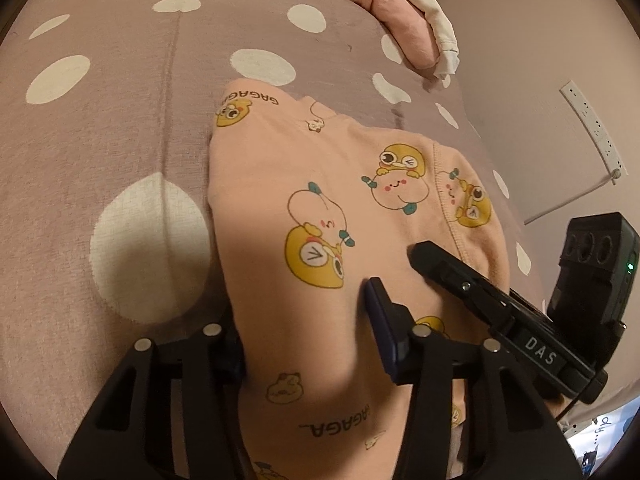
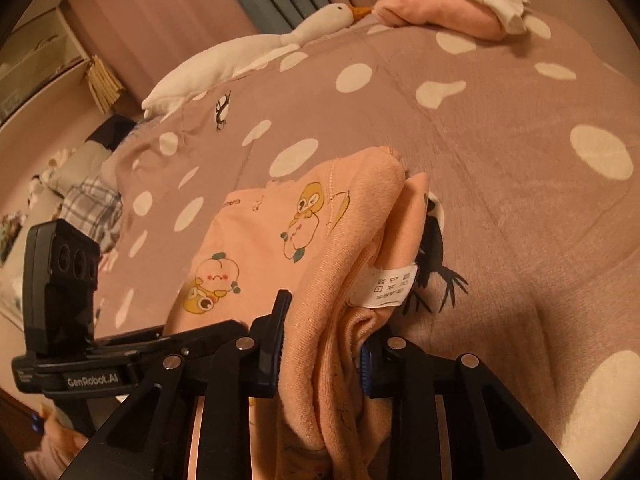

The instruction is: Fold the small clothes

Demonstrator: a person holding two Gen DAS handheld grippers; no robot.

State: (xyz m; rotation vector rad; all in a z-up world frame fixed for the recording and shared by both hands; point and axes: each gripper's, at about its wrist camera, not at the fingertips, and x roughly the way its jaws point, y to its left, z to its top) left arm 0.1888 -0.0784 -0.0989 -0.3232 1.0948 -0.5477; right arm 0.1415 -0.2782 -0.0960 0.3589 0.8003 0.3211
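**Midway: one garment in both grippers, two already stacked**

Roughly halfway w/ this piece, I'd judge. A peach garment printed w/ yellow cartoon ducks lies on the dotted bedspread, already doubled over at least once: the right wrist view shows several layers bunched together w/ a white care label hanging out at the edge.

Right gripper: jaws narrow, pads pressing on that thick bunch of layers, so it has a firm pinch on the garment's near right edge. Left gripper: jaws about half open w/ cloth between them; the right-hand pad sits on the fabric, the left-hand pad is hidden behind the garment's edge, so can't tell if it's actually clamped.

Done so far, as far as visible: a folded pink garment w/ a folded white one on top, parked well apart at the far side of the bed.

Left to do: prob. one more fold of the peach piece, flatten it, then move it to that pile. A plush goose lies further back, not part of the job.
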